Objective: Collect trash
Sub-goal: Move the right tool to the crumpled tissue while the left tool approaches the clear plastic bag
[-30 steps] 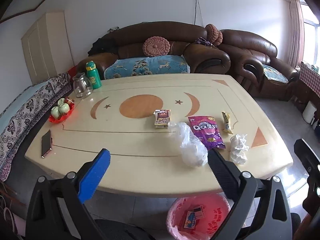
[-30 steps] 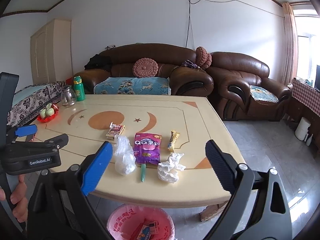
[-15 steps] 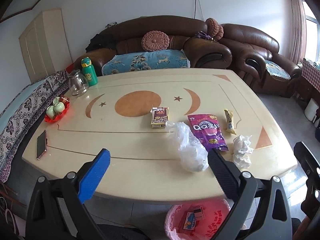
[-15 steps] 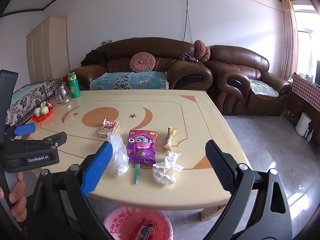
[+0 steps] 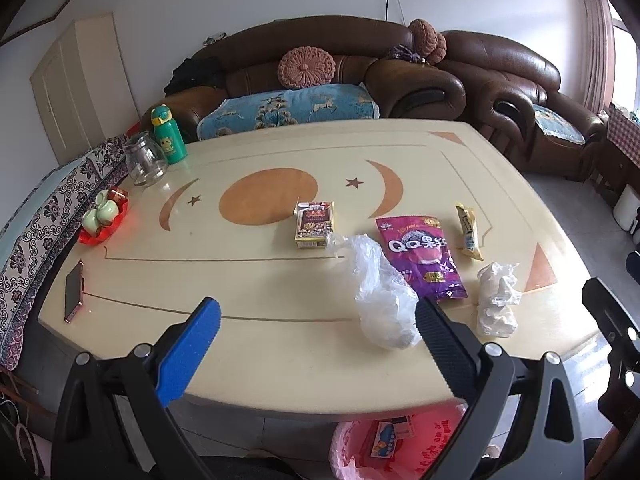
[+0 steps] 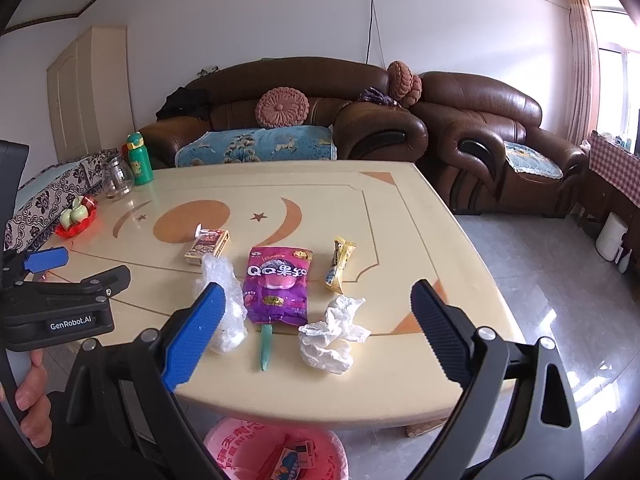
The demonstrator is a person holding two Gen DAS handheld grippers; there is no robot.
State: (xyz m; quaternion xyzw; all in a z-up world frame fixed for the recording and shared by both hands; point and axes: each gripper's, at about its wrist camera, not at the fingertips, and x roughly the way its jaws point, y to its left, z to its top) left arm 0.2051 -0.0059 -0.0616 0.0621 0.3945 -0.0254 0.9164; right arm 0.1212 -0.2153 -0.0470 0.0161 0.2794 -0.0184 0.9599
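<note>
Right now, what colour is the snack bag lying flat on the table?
Purple, with white lettering: the snack bag shows best in the right wrist view.

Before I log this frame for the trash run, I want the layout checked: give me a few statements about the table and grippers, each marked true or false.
1. Both the left hand-held gripper and the right hand-held gripper are open and hold nothing. True.
2. The purple snack bag lies between the clear plastic bag and the yellow wrapper. True.
3. The crumpled tissue is already in the pink bin. False: it lies on the table near the front edge.
4. The bin is empty. False: some packaging shows inside it.
5. The green bottle stands upright beside the glass jug. True.
</note>
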